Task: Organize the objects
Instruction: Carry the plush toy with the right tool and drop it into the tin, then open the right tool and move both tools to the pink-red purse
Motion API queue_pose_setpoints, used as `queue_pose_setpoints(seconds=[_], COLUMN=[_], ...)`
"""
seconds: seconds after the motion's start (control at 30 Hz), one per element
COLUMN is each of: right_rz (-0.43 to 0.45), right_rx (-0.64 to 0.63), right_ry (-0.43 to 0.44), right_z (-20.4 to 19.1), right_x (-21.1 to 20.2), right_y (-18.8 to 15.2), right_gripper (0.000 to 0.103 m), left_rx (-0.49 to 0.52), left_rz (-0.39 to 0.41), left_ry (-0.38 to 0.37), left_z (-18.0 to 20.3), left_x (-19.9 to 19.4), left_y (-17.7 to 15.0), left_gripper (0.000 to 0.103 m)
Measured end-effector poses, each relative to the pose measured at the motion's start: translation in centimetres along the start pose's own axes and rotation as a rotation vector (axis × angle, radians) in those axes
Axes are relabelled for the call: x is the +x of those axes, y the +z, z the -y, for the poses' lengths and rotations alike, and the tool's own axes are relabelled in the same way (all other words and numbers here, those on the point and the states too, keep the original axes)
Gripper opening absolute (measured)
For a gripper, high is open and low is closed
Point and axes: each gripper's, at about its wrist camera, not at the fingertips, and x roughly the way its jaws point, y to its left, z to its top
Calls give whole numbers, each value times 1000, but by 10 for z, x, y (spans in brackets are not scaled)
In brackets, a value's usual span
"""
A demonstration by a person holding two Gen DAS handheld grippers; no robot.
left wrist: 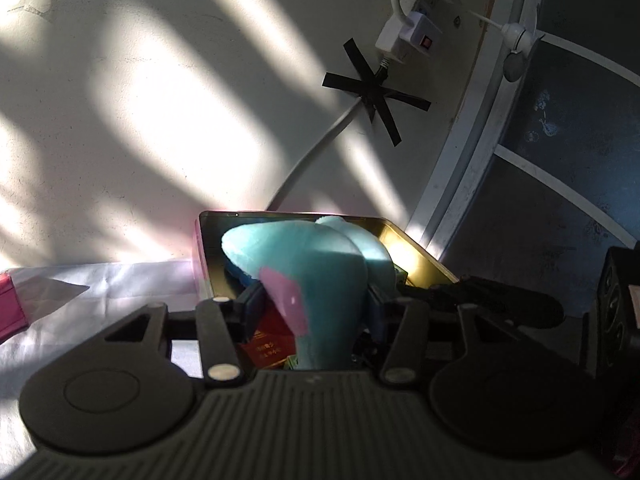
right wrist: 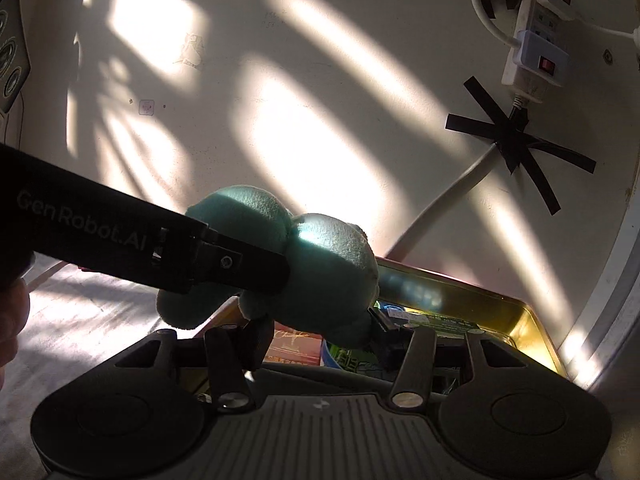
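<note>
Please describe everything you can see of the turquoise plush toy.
The turquoise plush toy is soft, fuzzy fabric with rounded, stuffed lobes and one pink patch on its side. It hangs above the open gold-lined tin, partly sunlit. Both grippers hold it: the left gripper pinches its narrower part, and the right gripper grips its lower end, with the left gripper's finger lying across it. Its face is not visible.

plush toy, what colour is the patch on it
Pink, on a turquoise plush toy; it shows best in the left wrist view.
</note>
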Motion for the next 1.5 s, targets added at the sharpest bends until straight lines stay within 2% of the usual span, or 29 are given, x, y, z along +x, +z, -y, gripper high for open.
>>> queue_pose_setpoints(seconds=[0.07,0.1,0.23,0.53,0.77,0.9,1.1,1.5], right_rz=[-20,-27,8,93,150,135,107,78], right_rx=[16,51,192,364,492,519,518,489], right_ry=[-75,-79,-34,-31,-9,13,23,72], right_z=[11,19,38,49,47,42,31,3], right_x=[13,15,3,-39,-86,-107,-123,-133], right_y=[-7,-11,-31,-45,-61,-73,-85,-88], right_gripper=[58,58,58,59,59,59,59,59], left_rx=[8,4,-36,85,124,152,138,138], left_rz=[-33,-59,-94,-37,-19,-29,-61,-76], left_ry=[98,125,151,263,331,372,393,455], left_z=[1,-3,-13,20,45,56,57,44], left_x=[24,33,38,-7,-39,-54,-67,-90], left_y=[-1,-3,-11,-25,-43,-56,-73,-98], left_gripper=[63,63,63,64,65,66,66,69])
